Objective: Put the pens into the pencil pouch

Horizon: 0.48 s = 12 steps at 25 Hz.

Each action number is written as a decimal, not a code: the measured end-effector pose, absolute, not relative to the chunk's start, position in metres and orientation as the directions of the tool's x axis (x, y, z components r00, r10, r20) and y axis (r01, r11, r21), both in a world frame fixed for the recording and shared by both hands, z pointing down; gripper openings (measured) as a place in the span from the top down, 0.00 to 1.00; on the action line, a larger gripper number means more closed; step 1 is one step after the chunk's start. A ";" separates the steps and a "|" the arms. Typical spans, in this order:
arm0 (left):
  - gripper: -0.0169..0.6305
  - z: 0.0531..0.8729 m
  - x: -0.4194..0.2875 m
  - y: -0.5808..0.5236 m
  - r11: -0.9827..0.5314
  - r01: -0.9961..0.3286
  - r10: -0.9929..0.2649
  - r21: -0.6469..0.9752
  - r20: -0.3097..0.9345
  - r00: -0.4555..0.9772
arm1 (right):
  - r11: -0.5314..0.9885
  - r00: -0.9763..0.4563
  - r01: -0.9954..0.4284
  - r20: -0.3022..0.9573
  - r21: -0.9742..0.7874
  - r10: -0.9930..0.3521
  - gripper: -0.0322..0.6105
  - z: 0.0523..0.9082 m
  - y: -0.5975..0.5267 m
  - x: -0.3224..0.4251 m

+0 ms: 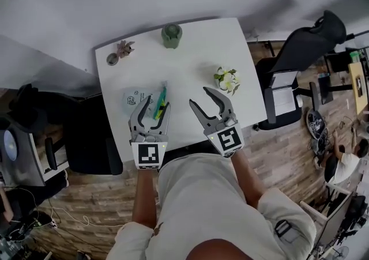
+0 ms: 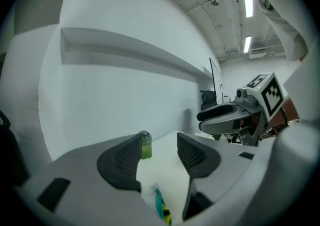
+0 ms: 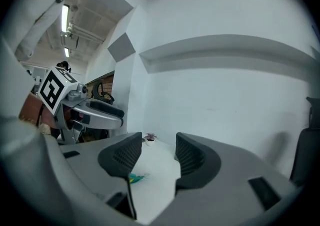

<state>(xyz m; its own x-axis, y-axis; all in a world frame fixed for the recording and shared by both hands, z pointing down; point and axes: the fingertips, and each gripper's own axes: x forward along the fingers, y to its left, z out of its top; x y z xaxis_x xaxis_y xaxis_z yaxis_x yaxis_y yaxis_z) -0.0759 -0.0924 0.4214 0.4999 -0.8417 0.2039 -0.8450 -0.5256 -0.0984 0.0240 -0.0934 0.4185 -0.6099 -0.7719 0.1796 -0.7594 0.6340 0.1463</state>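
Since the left gripper (image 1: 157,103) and right gripper (image 1: 199,95) both hang open and empty, and the pens (image 1: 162,95) seem tucked into the pouch (image 1: 132,101) near the table's (image 1: 196,45) left edge, the task looks about done.

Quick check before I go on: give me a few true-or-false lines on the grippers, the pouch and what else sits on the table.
1. The left gripper and the right gripper both have their jaws apart and hold nothing. True.
2. The right gripper has its jaws shut on a pen. False: its jaws are open and empty.
3. The pouch lies on the table on the left gripper's side. True.
4. The green jar lies tipped over beside the pouch. False: it stands upright at the far edge, apart from the pouch.
5. The white flowers stand on the left gripper's side. False: they stand by the right gripper.
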 end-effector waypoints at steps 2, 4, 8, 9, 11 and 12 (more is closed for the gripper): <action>0.63 0.412 -0.070 -0.087 -0.509 -0.853 -0.854 -0.113 0.192 0.484 | 0.634 -0.613 -0.760 0.166 0.144 -0.773 0.63 0.412 -0.089 0.033; 0.63 0.402 -0.062 -0.080 -0.489 -0.864 -0.867 -0.124 0.178 0.465 | 0.640 -0.624 -0.753 0.144 0.152 -0.768 0.63 0.401 -0.085 0.041; 0.63 0.384 -0.047 -0.062 -0.449 -0.881 -0.891 -0.149 0.152 0.428 | 0.656 -0.646 -0.738 0.117 0.157 -0.754 0.63 0.386 -0.072 0.056; 0.63 0.381 -0.044 -0.058 -0.440 -0.885 -0.895 -0.153 0.146 0.420 | 0.660 -0.651 -0.735 0.110 0.157 -0.751 0.63 0.383 -0.069 0.059; 0.63 0.375 -0.037 -0.050 -0.425 -0.892 -0.903 -0.156 0.137 0.407 | 0.666 -0.660 -0.728 0.098 0.160 -0.745 0.63 0.378 -0.062 0.065; 0.63 0.373 -0.034 -0.046 -0.418 -0.895 -0.907 -0.156 0.132 0.400 | 0.669 -0.664 -0.725 0.092 0.161 -0.742 0.63 0.376 -0.058 0.068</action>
